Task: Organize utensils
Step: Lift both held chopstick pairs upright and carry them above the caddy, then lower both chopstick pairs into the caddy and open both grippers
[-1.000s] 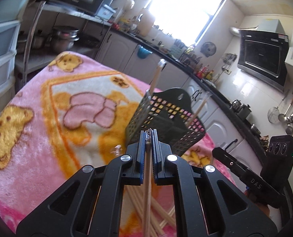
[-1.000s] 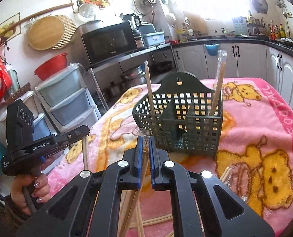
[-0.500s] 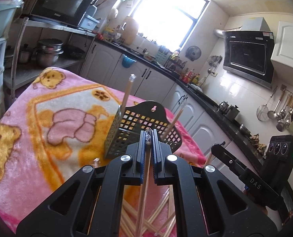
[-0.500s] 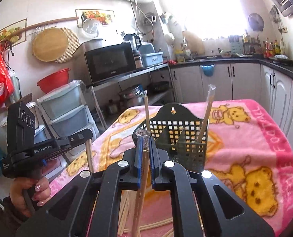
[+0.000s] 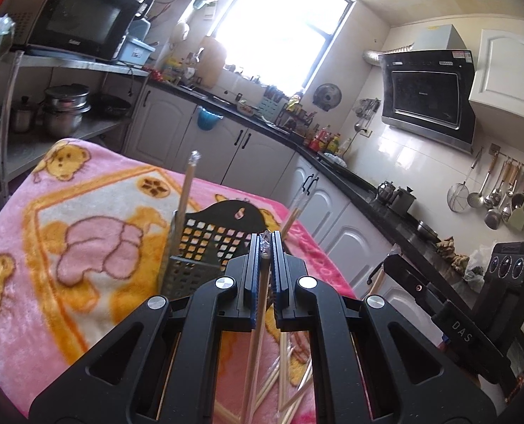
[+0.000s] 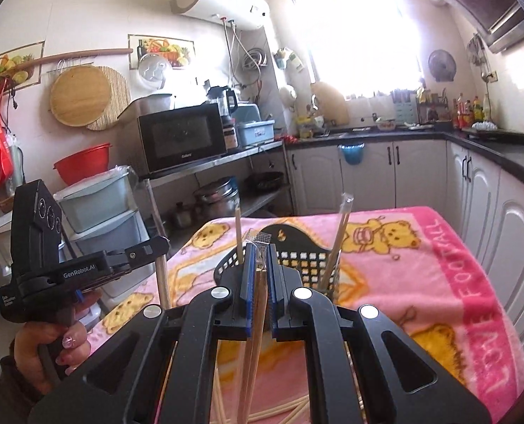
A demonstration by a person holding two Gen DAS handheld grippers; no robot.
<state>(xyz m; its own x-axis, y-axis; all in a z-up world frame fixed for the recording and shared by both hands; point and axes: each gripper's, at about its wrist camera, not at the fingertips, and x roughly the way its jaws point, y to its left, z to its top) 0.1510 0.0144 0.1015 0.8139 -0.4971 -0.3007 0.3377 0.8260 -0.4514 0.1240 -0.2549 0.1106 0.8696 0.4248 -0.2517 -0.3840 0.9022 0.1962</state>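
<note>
Nearest you, each gripper grasps one wrapped chopstick. The left gripper point(image 5: 265, 247) has its fingers clenched on a chopstick point(image 5: 258, 321) running down between them; the right gripper point(image 6: 260, 252) pinches a wrapped pair point(image 6: 253, 321) likewise. Loose chopsticks point(image 5: 290, 381) lie on the pink blanket point(image 5: 96, 247) at 6 o'clock. Beyond the fingertips, at 12 o'clock, stands the black utensil basket point(image 6: 301, 252), already holding two sticks. Tilt each chopstick upright, align its lower tip over a basket compartment, then lower it. Both grippers are raised above the counter, pointing forward toward the basket.
</note>
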